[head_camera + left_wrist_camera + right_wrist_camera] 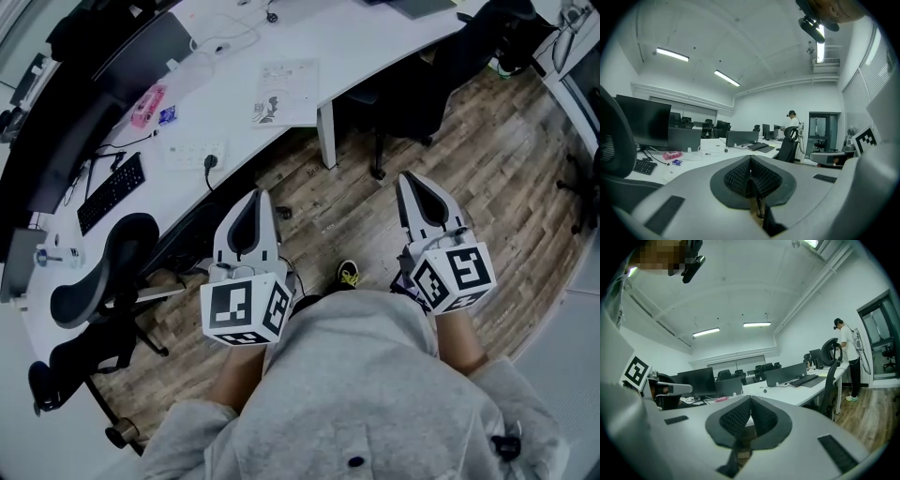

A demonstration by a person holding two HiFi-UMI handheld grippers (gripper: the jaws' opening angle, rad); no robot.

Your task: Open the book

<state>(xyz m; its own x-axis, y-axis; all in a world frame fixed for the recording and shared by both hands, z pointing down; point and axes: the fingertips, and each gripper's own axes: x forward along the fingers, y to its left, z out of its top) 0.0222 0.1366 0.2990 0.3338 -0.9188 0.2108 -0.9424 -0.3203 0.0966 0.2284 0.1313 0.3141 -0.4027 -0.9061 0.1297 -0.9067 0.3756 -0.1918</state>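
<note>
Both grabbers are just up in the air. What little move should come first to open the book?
Probably step toward the white desk and carry the left gripper over the book. It and the right gripper hang above the wooden floor, jaws shut on nothing, and the book lies flat on the desk ahead, untouched.

the book [284,91], thin and pale with dark print on its cover, lies flat and closed on the white desk [375,37], close to the desk's near edge.
</note>
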